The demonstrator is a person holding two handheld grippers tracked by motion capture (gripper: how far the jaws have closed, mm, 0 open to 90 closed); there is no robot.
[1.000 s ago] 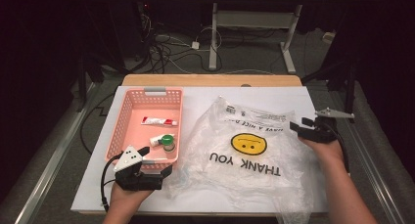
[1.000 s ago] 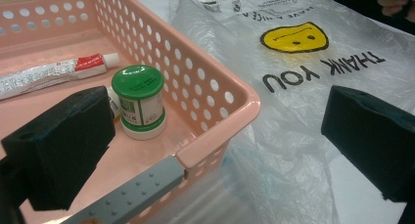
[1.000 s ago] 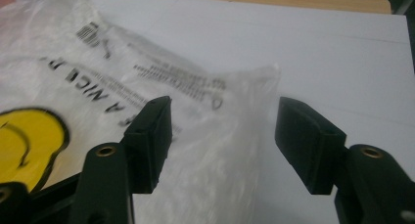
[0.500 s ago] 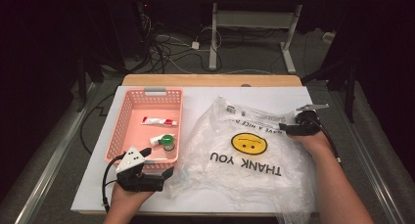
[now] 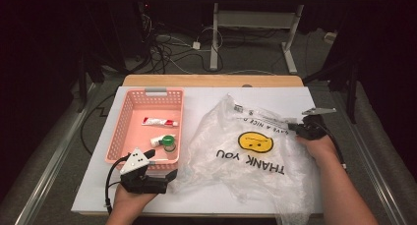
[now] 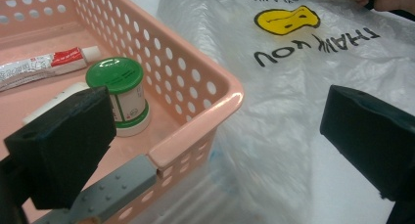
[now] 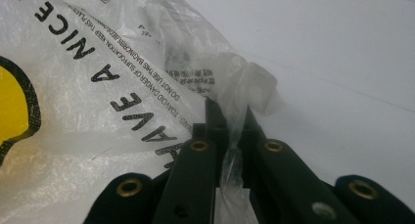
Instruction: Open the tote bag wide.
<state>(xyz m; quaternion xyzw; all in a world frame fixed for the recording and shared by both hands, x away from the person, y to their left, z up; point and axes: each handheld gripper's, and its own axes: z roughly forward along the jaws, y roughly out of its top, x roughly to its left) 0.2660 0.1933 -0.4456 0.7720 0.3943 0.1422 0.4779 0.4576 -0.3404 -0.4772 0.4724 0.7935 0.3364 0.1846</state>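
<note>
A clear plastic bag [image 5: 251, 156] printed with a yellow smiley and "THANK YOU" lies crumpled on the white table top. My right gripper [image 5: 296, 128] is at the bag's right edge. Its jaws have just been closing and are now shut on a twisted strip of the bag's film [image 7: 235, 101]. My left gripper [image 5: 158, 172] stands open at the near right corner of a pink basket [image 5: 118, 131], the corner [image 6: 195, 77] lying between its jaws with the bag [image 6: 293, 87] beside it. In the basket lie a toothpaste tube [image 5: 160, 121] and a green-lidded jar [image 5: 168, 142].
A white board [image 5: 206, 95] covers the wooden table, whose back edge [image 5: 211, 80] shows beyond it. A small white tube [image 5: 156, 140] rests against the jar. Cables and table legs lie on the dark floor behind. Bare board stretches right of the bag [image 7: 342, 48].
My right hand has moved left and down to the bag's edge, and its jaws have closed on the film. The left hand and the basket have stayed put.
</note>
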